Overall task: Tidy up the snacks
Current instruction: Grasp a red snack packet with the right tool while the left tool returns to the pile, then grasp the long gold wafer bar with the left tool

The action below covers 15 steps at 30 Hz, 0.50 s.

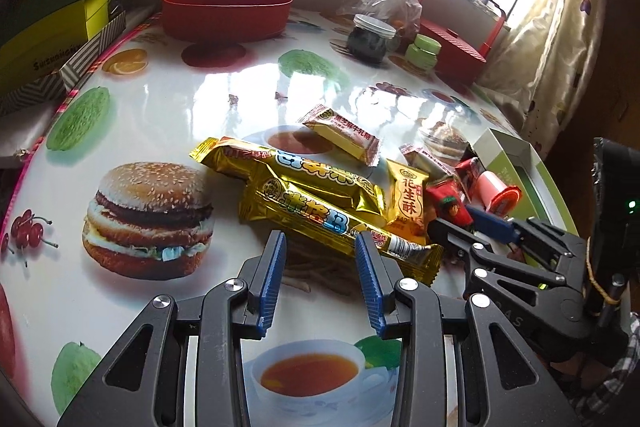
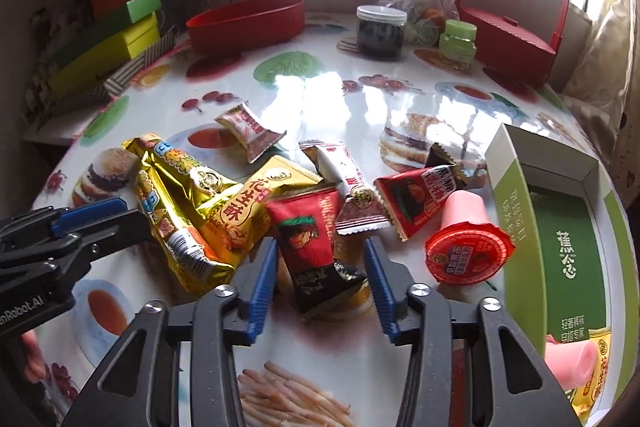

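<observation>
Pink jelly cup (image 2: 570, 363) in green box (image 2: 568, 247), red bowl (image 2: 244, 23) behind

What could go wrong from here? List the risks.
1. The right claw straddles the red packet, which overlaps the yellow packet; closing may snag both.
2. The left claw is at the gold bars, stacked on each other; lifting one may drag the other.
3. The two claws work close together over one pile and could collide.
</observation>
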Motion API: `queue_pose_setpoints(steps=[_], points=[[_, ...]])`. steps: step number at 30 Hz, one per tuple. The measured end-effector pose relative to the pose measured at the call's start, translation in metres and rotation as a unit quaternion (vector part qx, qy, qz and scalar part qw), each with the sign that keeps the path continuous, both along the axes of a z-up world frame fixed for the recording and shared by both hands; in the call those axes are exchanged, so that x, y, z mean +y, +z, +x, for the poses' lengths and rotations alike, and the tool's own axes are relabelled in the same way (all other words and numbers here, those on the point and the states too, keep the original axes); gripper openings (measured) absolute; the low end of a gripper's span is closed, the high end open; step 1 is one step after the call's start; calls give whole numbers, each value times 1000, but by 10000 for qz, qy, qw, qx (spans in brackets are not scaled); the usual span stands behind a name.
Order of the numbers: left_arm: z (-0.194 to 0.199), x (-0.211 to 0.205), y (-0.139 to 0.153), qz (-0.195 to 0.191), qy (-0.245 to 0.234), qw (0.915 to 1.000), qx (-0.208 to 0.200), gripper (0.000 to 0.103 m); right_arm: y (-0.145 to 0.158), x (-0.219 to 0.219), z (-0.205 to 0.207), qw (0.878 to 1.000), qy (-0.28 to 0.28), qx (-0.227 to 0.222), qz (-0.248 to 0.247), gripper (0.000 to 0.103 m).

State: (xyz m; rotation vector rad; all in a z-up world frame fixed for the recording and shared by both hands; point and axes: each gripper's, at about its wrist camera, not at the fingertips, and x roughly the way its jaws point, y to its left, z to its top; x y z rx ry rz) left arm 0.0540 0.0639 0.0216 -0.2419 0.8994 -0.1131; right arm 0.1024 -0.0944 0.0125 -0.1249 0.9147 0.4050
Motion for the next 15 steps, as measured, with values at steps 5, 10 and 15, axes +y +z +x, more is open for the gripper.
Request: queue_pose_setpoints(steps=[5,10,15], points=[[0,2,-1,-30,42,10000,20,37,2,2,-5,9998,162,46,109,25],[0,3,0,-66,81,9999,21,38,3,6,-19,9980,462,226,376,24],[0,4,-1,-83,144,9999,39,54,4,17,-35,9954,736,350,510,24]])
